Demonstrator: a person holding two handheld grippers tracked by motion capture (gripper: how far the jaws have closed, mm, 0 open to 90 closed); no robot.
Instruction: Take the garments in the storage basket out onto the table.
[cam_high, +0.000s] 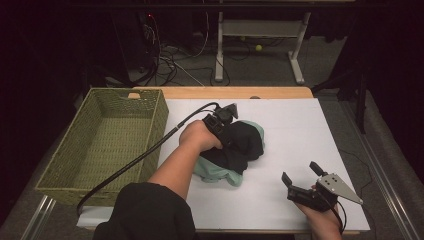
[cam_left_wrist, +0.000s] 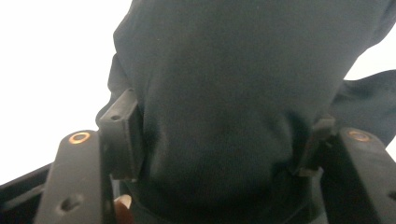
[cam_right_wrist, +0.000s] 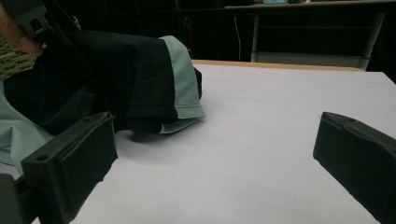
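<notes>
A black garment (cam_high: 246, 141) lies bunched on a mint-green garment (cam_high: 216, 171) in the middle of the white table top (cam_high: 295, 122). My left gripper (cam_high: 227, 116) points down into the top of the pile. In the left gripper view a thick fold of the black cloth (cam_left_wrist: 224, 70) fills the space between its parted jaws and touches both pads; the left gripper (cam_left_wrist: 224, 112) reads as open. My right gripper (cam_high: 300, 171) rests open near the front right of the table, apart from the pile. The right gripper (cam_right_wrist: 217, 140) holds nothing, with the black cloth (cam_right_wrist: 116, 70) and green band (cam_right_wrist: 183, 79) at its left.
A green woven basket (cam_high: 152, 125) stands at the left edge of the table, beside the pile. The left gripper's cable (cam_high: 135, 162) trails along the basket's right wall. A wooden table edge (cam_high: 225, 92) runs along the back, with desk legs and cables on the floor beyond.
</notes>
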